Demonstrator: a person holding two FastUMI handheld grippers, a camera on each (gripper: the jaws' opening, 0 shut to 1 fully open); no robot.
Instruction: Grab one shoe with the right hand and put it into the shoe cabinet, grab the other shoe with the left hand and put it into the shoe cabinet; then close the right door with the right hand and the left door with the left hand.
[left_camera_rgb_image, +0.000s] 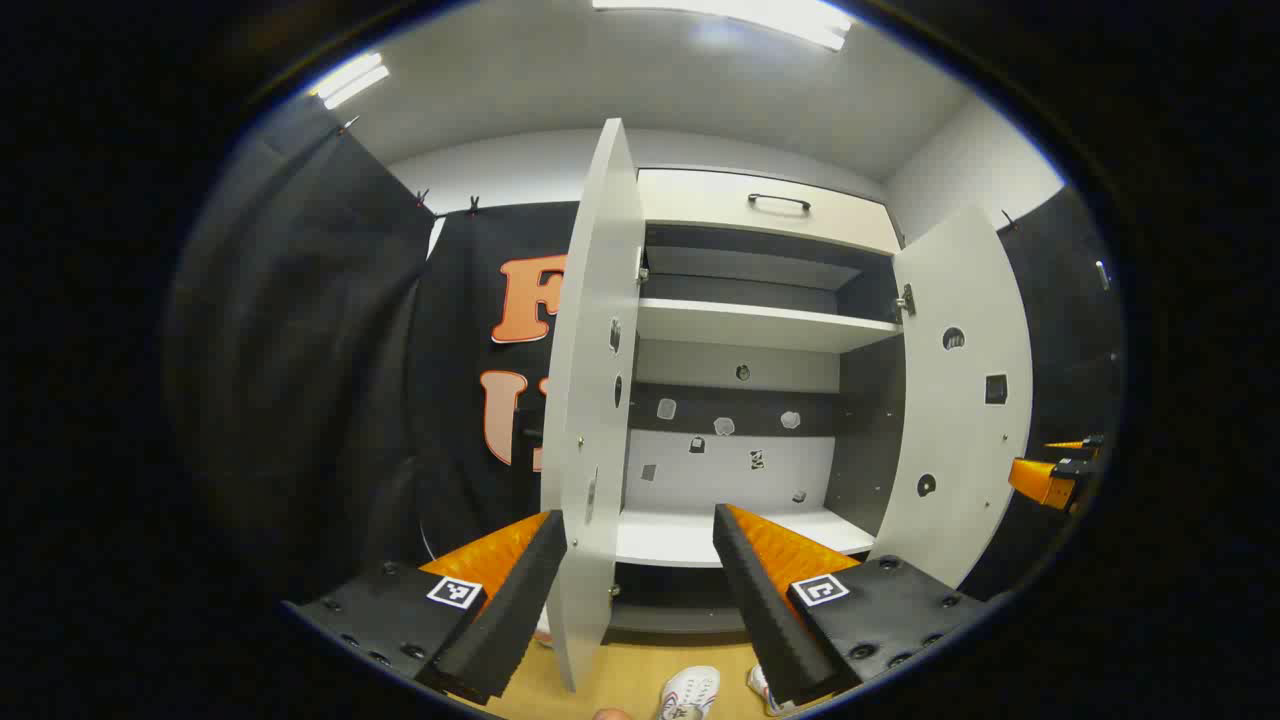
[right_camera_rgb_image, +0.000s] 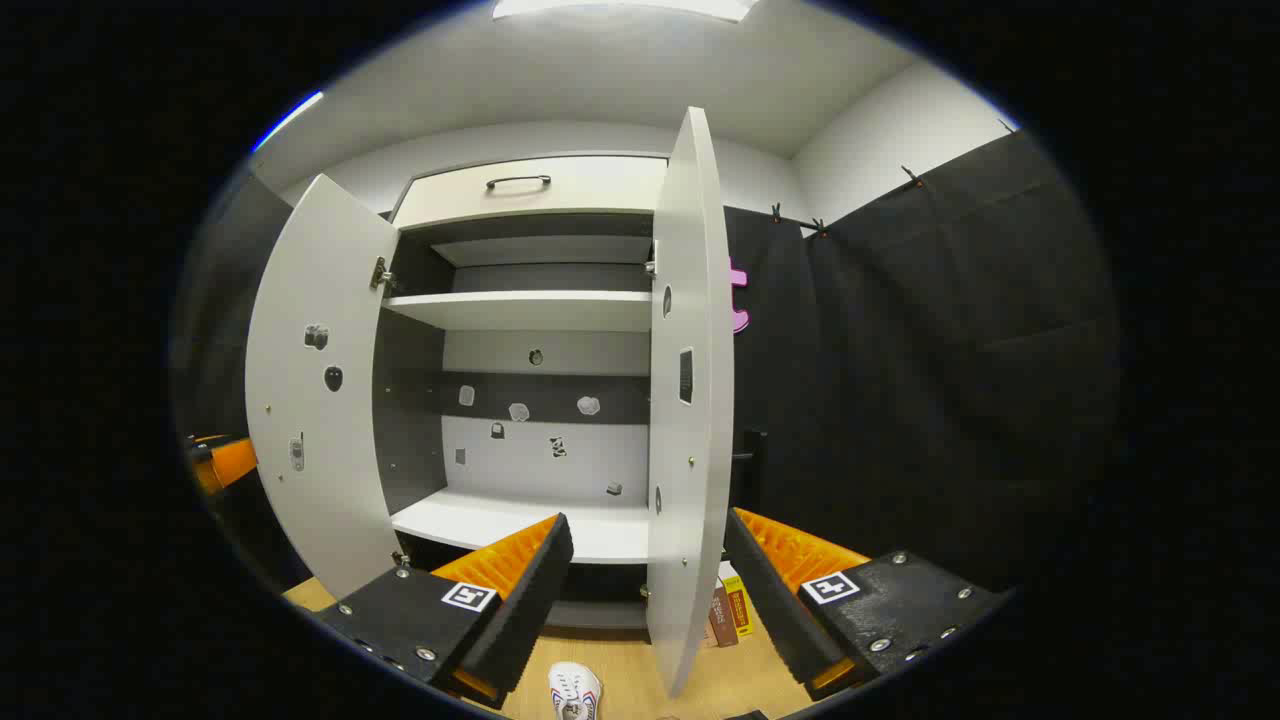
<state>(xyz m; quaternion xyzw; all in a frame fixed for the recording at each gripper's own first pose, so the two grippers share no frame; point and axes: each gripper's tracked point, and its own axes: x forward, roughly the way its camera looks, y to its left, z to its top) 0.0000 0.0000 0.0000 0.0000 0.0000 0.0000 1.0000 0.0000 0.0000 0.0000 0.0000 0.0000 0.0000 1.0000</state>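
Straight ahead in the left gripper view, the left gripper (left_camera_rgb_image: 640, 590) has its fingers spread and holds nothing, and the free edge of the cabinet's left door (left_camera_rgb_image: 592, 400) stands between them, touching neither as far as I can tell. One shoe (left_camera_rgb_image: 689, 692) lies on the wooden floor (left_camera_rgb_image: 635, 675) below, with the toe of a second shoe (left_camera_rgb_image: 762, 686) just beside it, partly hidden by the gripper's right finger. The risk I judge here is knocking that door edge when dropping toward the shoes, which would swing it partway shut and narrow the opening. The bottom shelf (left_camera_rgb_image: 690, 535) is bare and wide, with free room between the two doors; the right door (left_camera_rgb_image: 960, 400) stands well apart, and the other gripper (left_camera_rgb_image: 1050, 478) waits beyond it. Over in the right gripper view, the right gripper (right_camera_rgb_image: 648, 585) is likewise spread and empty, straddling the right door (right_camera_rgb_image: 690, 400) edge-on. A shoe (right_camera_rgb_image: 573, 692) sits on the floor (right_camera_rgb_image: 730, 670) low between the fingers, near the foot of that door, so reaching down could catch the door's lower corner or nudge the shoe. Small boxes (right_camera_rgb_image: 732, 605) stand just behind the door's foot and could be bumped. The shelf (right_camera_rgb_image: 500, 525) offers clear space, and the left door (right_camera_rgb_image: 315, 400) is swung wide, well apart.
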